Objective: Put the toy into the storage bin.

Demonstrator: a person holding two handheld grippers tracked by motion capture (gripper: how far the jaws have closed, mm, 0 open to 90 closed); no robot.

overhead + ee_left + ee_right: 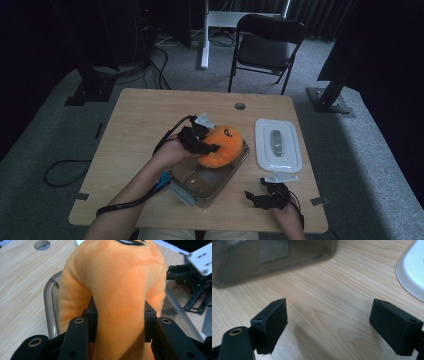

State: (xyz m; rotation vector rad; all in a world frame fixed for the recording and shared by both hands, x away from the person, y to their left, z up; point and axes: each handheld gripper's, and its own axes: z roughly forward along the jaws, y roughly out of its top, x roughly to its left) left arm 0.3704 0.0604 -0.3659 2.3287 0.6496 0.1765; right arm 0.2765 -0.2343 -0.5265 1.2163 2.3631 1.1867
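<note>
An orange plush toy (223, 145) with a black mark on top hangs over the far end of a clear plastic box (200, 187) at the table's middle. My left gripper (207, 147) is shut on the toy, its pads squeezing a fold of the orange plush (120, 302) between them. The box's rim (48, 302) curves just below and left of the toy. My right gripper (252, 197) rests open near the table's front right edge, its black fingers (272, 322) wide apart over bare wood with nothing between them. The clear box's wall (274, 260) lies just ahead of it.
A white lid (277, 145) with a grey handle lies flat to the right of the box, and its edge (412, 275) is near my right gripper. A round cable hole (240, 106) is at the table's far side. A black folding chair (267, 45) stands beyond the table.
</note>
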